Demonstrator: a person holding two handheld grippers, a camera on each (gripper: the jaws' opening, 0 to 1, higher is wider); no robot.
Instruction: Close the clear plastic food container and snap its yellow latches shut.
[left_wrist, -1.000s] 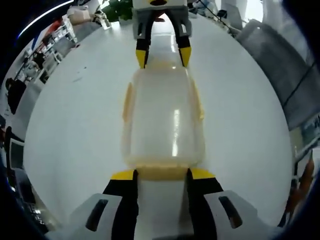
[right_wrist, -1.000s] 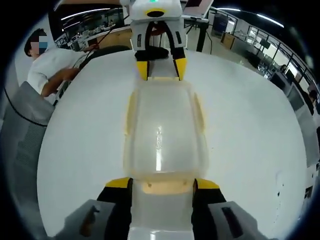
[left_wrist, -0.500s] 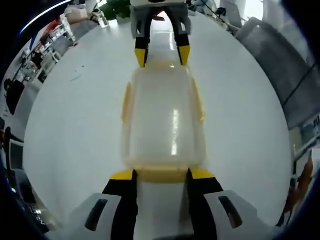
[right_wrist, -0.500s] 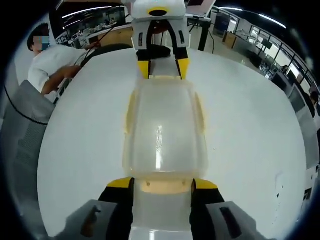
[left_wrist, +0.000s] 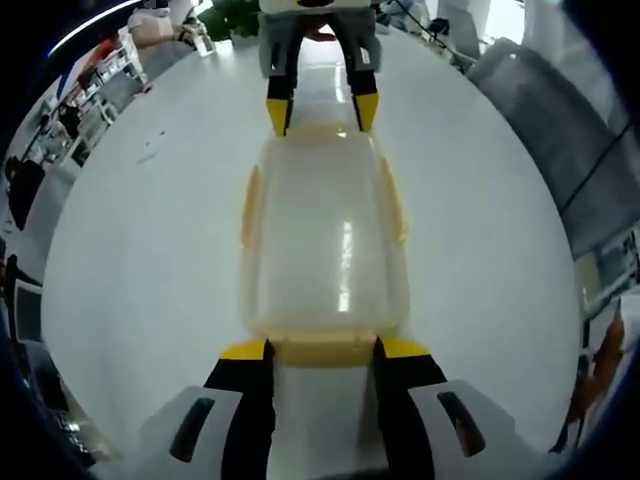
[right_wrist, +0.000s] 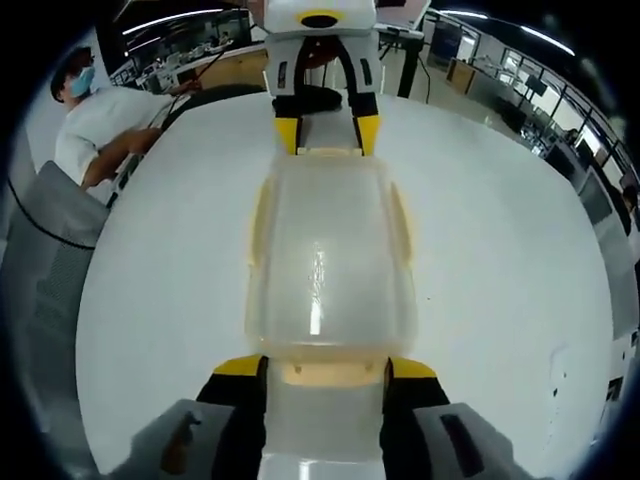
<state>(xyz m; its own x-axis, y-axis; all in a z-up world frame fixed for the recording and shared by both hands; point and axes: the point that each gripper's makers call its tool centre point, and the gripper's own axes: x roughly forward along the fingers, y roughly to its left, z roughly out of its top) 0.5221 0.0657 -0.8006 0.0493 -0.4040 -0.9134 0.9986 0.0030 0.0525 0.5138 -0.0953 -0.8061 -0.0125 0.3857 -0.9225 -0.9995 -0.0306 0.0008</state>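
- On the white table (left_wrist: 150, 250), the clear container (left_wrist: 325, 240) lies with its lid down, set lengthwise between the 2 grippers.
- The left gripper (left_wrist: 322, 349) has its jaws spread around the yellow latch (left_wrist: 322, 350) at the near end, gripping nothing.
- The right gripper (right_wrist: 325, 367) is likewise spread around the opposite end latch (right_wrist: 325, 374).
- Side latches (right_wrist: 260, 225) lie flat against the long walls.
- A person in a white shirt (right_wrist: 95, 135) sits beyond the table edge.

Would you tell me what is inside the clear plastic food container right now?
Nothing distinct shows through the cloudy lid of the container; only glare and a pale interior. Any low, pale contents cannot be ruled out.
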